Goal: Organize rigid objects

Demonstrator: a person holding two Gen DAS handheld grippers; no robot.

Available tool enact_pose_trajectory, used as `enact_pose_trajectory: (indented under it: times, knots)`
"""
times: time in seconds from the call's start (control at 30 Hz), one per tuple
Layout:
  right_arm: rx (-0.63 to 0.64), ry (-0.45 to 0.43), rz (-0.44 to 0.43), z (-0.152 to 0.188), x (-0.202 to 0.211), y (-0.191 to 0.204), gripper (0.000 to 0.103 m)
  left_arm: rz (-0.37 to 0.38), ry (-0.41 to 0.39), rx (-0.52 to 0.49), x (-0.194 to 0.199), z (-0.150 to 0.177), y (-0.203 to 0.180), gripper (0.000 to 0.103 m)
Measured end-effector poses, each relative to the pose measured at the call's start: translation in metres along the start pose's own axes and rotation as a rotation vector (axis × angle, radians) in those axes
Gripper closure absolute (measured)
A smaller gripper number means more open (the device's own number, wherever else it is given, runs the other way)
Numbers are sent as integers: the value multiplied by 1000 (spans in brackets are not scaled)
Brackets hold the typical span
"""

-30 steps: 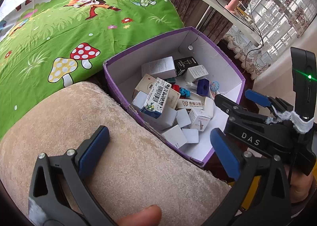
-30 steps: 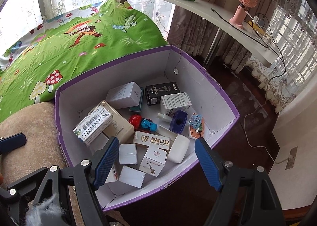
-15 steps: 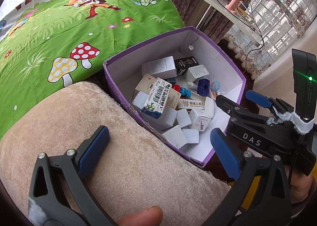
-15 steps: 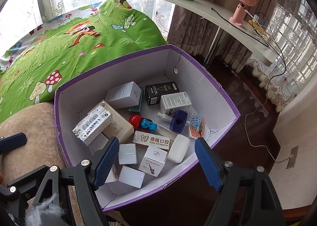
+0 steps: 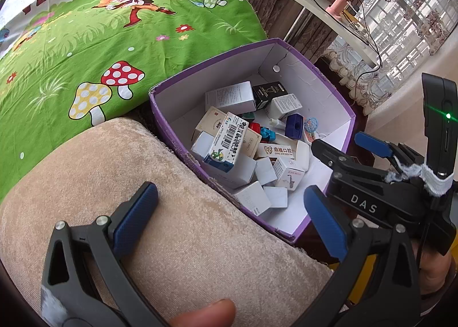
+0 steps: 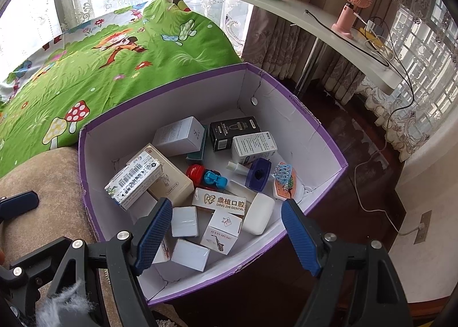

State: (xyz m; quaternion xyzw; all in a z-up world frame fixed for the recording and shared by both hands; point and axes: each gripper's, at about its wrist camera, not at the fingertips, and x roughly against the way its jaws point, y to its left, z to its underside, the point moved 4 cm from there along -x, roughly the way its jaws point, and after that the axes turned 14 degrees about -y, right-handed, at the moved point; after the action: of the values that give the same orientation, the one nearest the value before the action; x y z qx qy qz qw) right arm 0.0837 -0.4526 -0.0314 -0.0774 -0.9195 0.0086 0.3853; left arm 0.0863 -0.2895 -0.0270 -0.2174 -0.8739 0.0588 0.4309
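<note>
Both grippers spread wide and empty: the right gripper (image 6: pixel 226 229) hovers above the purple box (image 6: pixel 300 115) of small cartons (image 6: pixel 180 136), the left gripper (image 5: pixel 229 221) over the beige cushion (image 5: pixel 86 166) beside it

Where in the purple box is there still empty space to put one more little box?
The purple box has bare white floor in its far right corner, between the black carton and the right wall, and a strip along the near wall by the white soap-shaped case. The left and middle are crowded with stacked cartons.
</note>
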Motion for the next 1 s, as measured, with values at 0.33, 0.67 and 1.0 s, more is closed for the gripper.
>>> enact_pose_trajectory:
  times: [0.33, 0.67, 1.0]
  knots:
    - [-4, 0, -2, 0, 0, -1, 24, 0, 5, 6, -3, 0, 1, 1]
    - [-6, 0, -2, -1, 0, -2, 24, -2, 15, 13, -5, -2, 2, 1]
    - [-6, 1, -2, -1, -1, -2, 24, -4, 18, 13, -7, -2, 2, 1]
